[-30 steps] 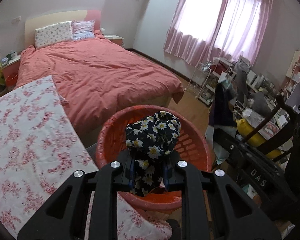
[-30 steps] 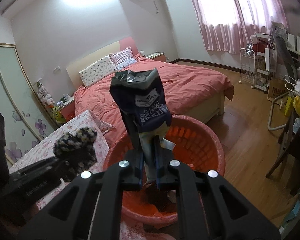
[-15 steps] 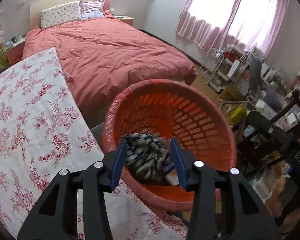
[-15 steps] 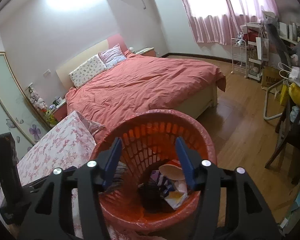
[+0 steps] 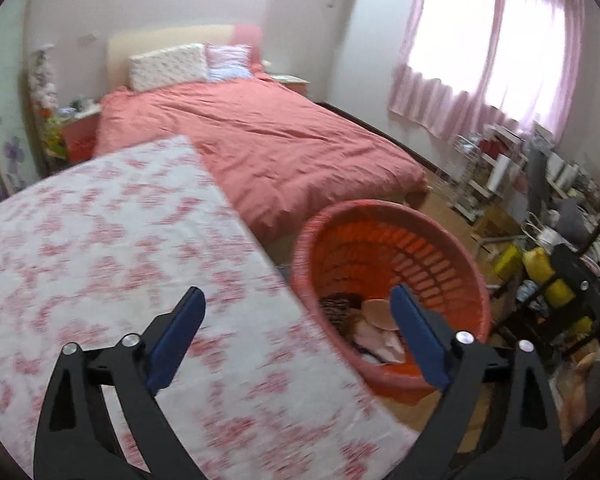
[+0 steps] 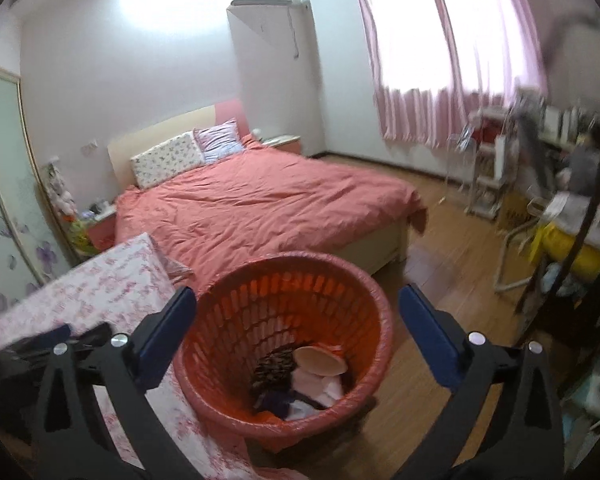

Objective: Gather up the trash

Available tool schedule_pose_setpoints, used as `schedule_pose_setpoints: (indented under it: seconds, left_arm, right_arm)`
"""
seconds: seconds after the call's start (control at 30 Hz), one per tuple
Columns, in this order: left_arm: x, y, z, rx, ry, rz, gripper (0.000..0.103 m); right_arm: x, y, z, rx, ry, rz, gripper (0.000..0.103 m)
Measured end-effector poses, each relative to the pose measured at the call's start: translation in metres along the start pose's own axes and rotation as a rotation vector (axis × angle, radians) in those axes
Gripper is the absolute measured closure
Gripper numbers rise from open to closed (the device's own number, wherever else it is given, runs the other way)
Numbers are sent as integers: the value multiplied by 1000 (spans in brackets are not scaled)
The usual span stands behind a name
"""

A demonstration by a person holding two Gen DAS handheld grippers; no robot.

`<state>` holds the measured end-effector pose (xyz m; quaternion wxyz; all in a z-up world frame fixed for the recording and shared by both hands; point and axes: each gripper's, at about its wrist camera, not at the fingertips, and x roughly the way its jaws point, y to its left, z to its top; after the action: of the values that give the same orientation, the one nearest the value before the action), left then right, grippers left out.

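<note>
left gripper (image 5: 296, 328): jaws opening, nearly full spread, nothing between the pads; left finger over the floral cloth (image 5: 112, 264), right finger over the basket's near rim.
right gripper (image 6: 298, 334): jaws opening to their widest, empty; basket framed between the fingers at 12 o'clock.
trash: lying in the bottom of the orange basket (image 6: 364, 284) — a dark patterned wad (image 6: 274, 364), a pale disc (image 6: 318, 360), white scraps beside them.
basket position: on the wood floor (image 6: 452, 248), touching or just beside the cloth's edge at its 9 o'clock; bed (image 6: 260, 204) beyond at 12 o'clock.
risk, near: a wide-open finger could clip the rim on the swing away and tip the basket, spilling the load.
risk, far: both views blurred, so the cluttered racks (image 5: 540, 184) at 2 o'clock could be snagged.
change: a second ago the left held a daisy-print bundle and the right a dark packet above the basket; both have since dropped in.
</note>
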<state>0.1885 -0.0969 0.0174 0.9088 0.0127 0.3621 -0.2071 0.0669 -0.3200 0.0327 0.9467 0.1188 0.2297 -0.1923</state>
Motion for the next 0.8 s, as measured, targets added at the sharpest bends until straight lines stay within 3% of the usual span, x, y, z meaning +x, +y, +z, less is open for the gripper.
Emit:
schedule_pose_setpoints:
  seconds: [0.13,0.23,0.4,0.67,0.8]
  left_arm:
    - [-25,20,-15,-34,-11,152,2]
    - [-44,29,-29,-37,-32,217,2]
    - [-78,43,-55,-65,-98,273,2]
    - [-127,45,-93,-110,-252,375,2]
    - [-137,43,-109,-122,-275,391,2]
  right_arm:
    - [-25,21,-8,-103,-54,-69,4]
    - [-48,34,-19,-170,-126,-112,4]
    - [-81,43,-42,-159,-198,-101,4]
    - [-122,45,-69,-95,-170,-71,4]
    - [-134,55,-82,-124,-170,-87,4]
